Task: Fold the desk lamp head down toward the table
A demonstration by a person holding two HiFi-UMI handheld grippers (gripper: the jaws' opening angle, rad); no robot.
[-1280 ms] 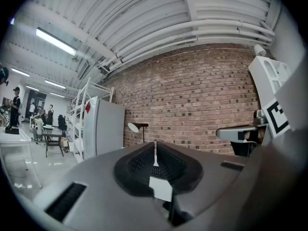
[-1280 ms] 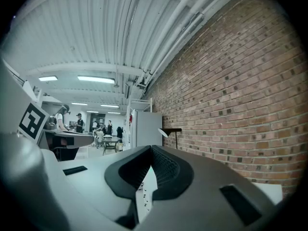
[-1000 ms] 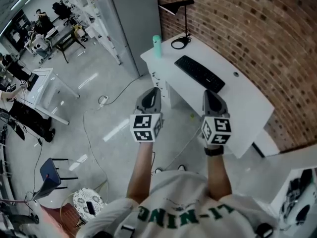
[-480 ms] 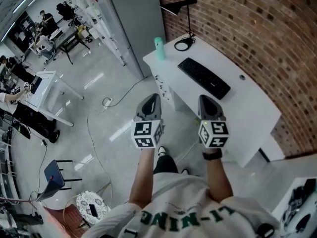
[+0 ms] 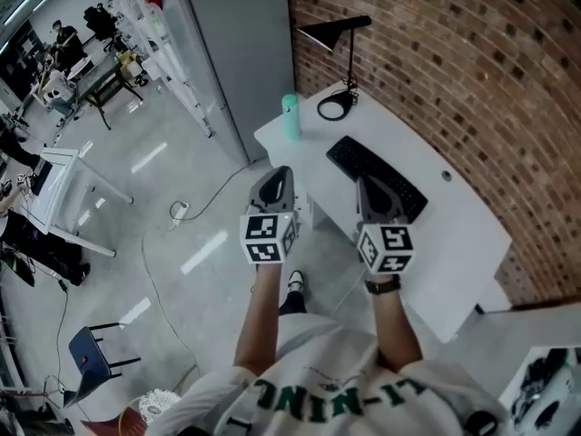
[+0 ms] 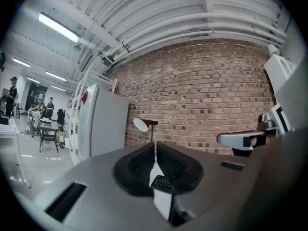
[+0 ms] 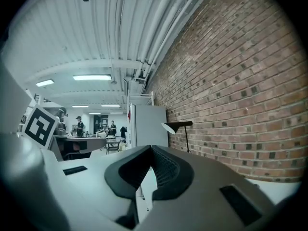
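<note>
1. The left gripper had its jaws closed together with nothing between them. It was held out level over the floor, just short of the white desk.
2. The right gripper also had its pads pressed together and carried nothing. In the head view it overlapped the near end of the black keyboard, though I could not tell whether it was above the keyboard or merely in front of it.
3. A green bottle stood on the desk's corner at 12 o'clock from the left gripper.
4. The desk lamp stood at the far end of the desk against the brick wall, at about 1 o'clock from the left gripper and well apart from both. Its ring base sat flat, its stem was upright, and the lamp head was raised, reaching out toward 9 o'clock.
5. By my reading the task had not begun. The lamp was untouched, and what remained was to reach it, take the head or arm, and fold it down.
6. Compared with a second earlier, both grippers had come closer to the desk. The right one had then shown over bare floor short of the desk edge. The lamp, bottle and keyboard had kept their places, and the jaws had stayed closed.
</note>
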